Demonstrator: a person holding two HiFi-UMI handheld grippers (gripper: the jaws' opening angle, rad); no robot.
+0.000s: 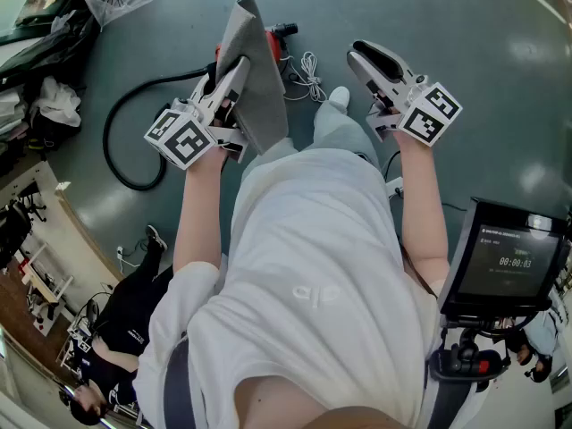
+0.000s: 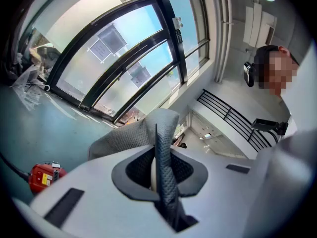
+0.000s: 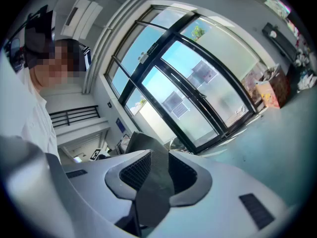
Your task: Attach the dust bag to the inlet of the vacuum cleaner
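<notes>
Two grippers are held out over a grey-green floor [image 1: 429, 7] in the head view. The left gripper [image 1: 234, 74], at 11 o'clock from the person's body, is clamped on a grey dust bag [image 1: 257, 88] that stands up from its jaws and hangs down along their right side. The right gripper [image 1: 362, 56], at 1 o'clock, has its jaws closed together with nothing in them and is well apart from the bag. A red vacuum cleaner [image 1: 281, 34] lies on the floor at 12 o'clock, just beyond the bag and partly hidden by it. A black hose [image 1: 112, 146] loops away from it toward 9 o'clock, and a white cord [image 1: 310, 71] lies beside it at 3 o'clock. A dark screen [image 1: 505, 262] sits at 4 o'clock.

From the left gripper view, the left gripper [image 2: 158, 133] pinches the dust bag [image 2: 119, 140], whose woven cloth bulges out toward 10 o'clock. The vacuum cleaner [image 2: 43, 175] shows at 8 o'clock, and large windows [image 2: 114, 48] fill the upper left.

From the right gripper view, the right gripper [image 3: 146, 152] has its jaws together on nothing, pointing toward windows [image 3: 198, 83] at 1 o'clock.
</notes>
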